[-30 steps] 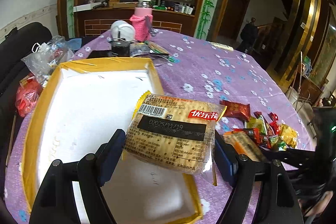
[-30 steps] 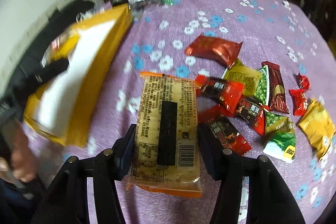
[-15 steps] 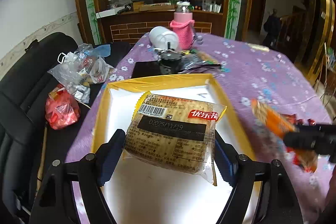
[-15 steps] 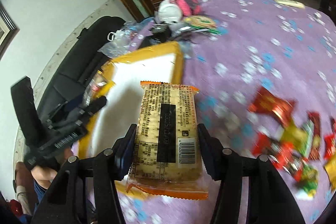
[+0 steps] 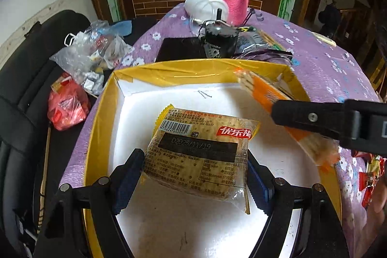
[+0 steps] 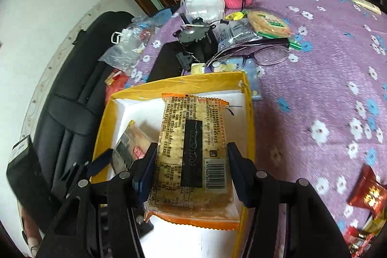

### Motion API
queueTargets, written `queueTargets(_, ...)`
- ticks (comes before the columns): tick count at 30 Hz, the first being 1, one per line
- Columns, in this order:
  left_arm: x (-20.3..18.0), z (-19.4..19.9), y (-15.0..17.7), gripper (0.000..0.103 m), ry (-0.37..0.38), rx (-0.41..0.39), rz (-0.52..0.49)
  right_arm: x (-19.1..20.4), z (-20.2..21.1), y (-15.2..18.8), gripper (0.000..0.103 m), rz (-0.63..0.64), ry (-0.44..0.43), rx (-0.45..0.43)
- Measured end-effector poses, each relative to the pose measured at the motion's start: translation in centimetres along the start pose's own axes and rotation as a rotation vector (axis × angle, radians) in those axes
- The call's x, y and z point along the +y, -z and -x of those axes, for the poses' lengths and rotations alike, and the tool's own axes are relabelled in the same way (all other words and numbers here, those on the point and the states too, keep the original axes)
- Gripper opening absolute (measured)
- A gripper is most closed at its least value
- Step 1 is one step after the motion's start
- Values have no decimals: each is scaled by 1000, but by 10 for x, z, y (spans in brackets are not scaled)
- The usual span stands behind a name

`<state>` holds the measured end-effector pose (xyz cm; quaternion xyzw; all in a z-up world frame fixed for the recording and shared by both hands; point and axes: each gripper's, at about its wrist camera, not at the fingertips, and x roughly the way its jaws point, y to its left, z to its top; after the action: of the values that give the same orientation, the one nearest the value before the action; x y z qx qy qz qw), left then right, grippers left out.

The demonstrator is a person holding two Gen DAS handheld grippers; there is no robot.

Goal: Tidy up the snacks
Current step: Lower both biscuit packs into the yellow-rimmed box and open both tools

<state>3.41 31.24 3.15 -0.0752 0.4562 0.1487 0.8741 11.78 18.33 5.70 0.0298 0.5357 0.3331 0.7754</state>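
The left gripper [image 5: 196, 175] is clamping a yellow cracker pack [image 5: 200, 154] over the yellow-walled box [image 5: 96, 127]; the right gripper [image 6: 191, 171] is pinching an orange-edged cracker pack [image 6: 193, 151] there. Only the right view is showing glasses [image 6: 249, 52] beyond the far wall.

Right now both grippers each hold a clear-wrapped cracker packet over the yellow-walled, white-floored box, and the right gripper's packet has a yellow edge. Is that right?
Not quite. The right gripper holds a cracker packet with an orange edge, as the right wrist view shows. The yellow-edged cracker packet is in the left gripper. Both do hang over the yellow-walled, white-floored box.
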Motion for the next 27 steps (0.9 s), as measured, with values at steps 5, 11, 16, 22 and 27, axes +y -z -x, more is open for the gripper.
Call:
queueTargets(5, 0, -7, -1, 83, -14, 11, -1, 7, -19, -4, 55, 33, 44, 8)
queueTargets(11, 2, -15, -1, 84, -22, 26, 14, 13, -29, -2, 55, 61, 77, 3)
queueTargets(16, 5, -15, -1, 85, -7, 28, 29, 14, -29, -1, 55, 67, 78, 7)
queueTargets(22, 5, -11, -1, 87, -13, 21, 31, 11, -21, 1, 56, 48, 49, 5)
queueTargets(27, 10, 8, 0, 87, -6, -13, 54, 8, 3, 8, 56, 43, 12, -28)
